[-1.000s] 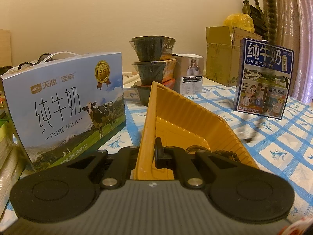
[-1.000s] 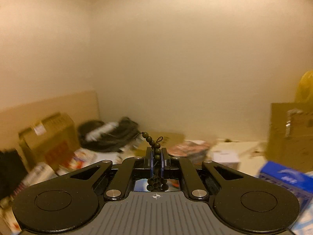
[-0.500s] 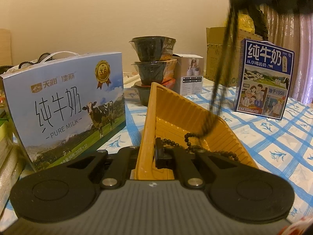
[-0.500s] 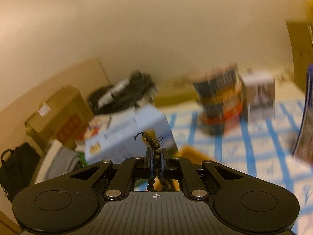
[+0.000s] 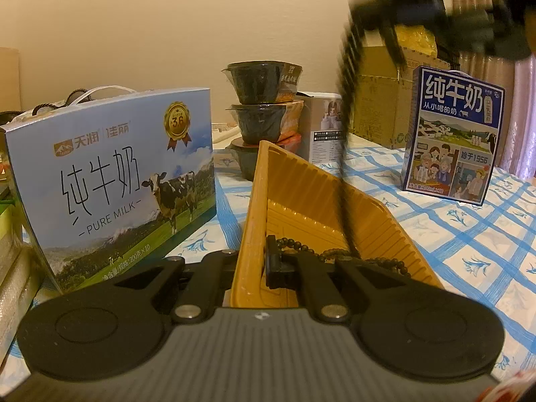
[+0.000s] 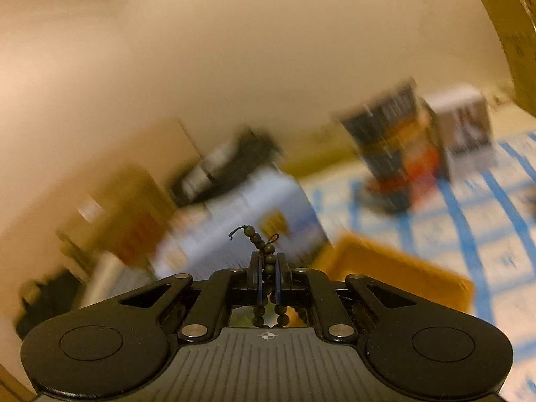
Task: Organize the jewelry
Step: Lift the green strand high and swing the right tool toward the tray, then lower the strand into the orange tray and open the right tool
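Right tool (image 6: 267, 263) pinches bead strand (image 6: 266, 261), hanging seemingly vertical into tray (image 5: 301, 197).

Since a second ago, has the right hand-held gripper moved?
Yes. The right hand-held gripper, shut on the bead string, came down: bare wall filled its view before, now the yellow tray shows.

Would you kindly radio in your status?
Left gripper shut on yellow tray rim. Right gripper shut on bead string, hanging into tray. Nothing in the way.
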The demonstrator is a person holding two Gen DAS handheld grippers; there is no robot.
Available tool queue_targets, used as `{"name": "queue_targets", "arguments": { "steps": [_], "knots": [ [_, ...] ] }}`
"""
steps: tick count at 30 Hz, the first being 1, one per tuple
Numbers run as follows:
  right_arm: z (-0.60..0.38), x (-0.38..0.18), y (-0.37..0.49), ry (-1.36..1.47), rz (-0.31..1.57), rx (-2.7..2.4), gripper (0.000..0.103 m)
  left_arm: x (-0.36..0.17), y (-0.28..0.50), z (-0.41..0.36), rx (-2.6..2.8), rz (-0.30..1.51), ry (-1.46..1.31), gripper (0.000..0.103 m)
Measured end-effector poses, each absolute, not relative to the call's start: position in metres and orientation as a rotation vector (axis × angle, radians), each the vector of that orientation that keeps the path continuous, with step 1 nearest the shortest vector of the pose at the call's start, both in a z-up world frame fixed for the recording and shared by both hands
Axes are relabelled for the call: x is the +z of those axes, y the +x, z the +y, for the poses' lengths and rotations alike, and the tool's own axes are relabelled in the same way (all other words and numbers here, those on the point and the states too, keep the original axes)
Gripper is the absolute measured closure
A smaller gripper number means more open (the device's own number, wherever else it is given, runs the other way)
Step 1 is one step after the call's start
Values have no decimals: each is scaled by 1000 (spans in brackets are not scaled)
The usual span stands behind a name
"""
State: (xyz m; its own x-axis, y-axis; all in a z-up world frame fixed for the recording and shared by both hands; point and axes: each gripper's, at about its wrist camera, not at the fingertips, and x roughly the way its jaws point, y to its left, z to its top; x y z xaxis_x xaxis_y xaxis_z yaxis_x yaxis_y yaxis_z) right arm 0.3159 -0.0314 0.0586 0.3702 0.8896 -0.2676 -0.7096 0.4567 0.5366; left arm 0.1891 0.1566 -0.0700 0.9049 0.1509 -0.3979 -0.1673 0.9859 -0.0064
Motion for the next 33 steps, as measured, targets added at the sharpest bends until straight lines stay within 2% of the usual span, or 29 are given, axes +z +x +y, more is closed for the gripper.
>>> {"name": "queue_targets", "arguments": {
  "steps": [3, 8, 12, 16, 20, 21, 23, 24, 25, 33],
  "knots": [
    [-37, 57, 318, 400, 538, 1049, 96, -70, 189, 156, 164, 406, -40, 98],
    [-26, -5, 326, 261, 774, 920, 96, -70, 189, 157, 164, 408, -42, 98],
    [-32, -50, 323, 254, 871, 866, 96, -70, 189, 156, 163, 410, -39, 98],
    [-30, -64, 322, 236, 900, 850, 96, -70, 188, 157, 165, 411, -40, 98],
    [-26, -57, 322, 273, 837, 904, 96, -70, 189, 157, 166, 413, -40, 98],
    [-23, -55, 321, 232, 829, 888, 93, -71, 188, 157, 167, 413, -40, 98],
    [-14, -55, 318, 119, 833, 826, 66, -71, 188, 157, 167, 414, -41, 98],
    [-13, -57, 316, 88, 827, 808, 47, -71, 189, 157, 167, 414, -41, 98],
    [-15, -60, 314, 76, 811, 801, 43, -71, 189, 157, 168, 415, -41, 98],
    [-27, -74, 313, 65, 831, 771, 40, -73, 189, 159, 172, 421, -41, 98]
  ]
}}
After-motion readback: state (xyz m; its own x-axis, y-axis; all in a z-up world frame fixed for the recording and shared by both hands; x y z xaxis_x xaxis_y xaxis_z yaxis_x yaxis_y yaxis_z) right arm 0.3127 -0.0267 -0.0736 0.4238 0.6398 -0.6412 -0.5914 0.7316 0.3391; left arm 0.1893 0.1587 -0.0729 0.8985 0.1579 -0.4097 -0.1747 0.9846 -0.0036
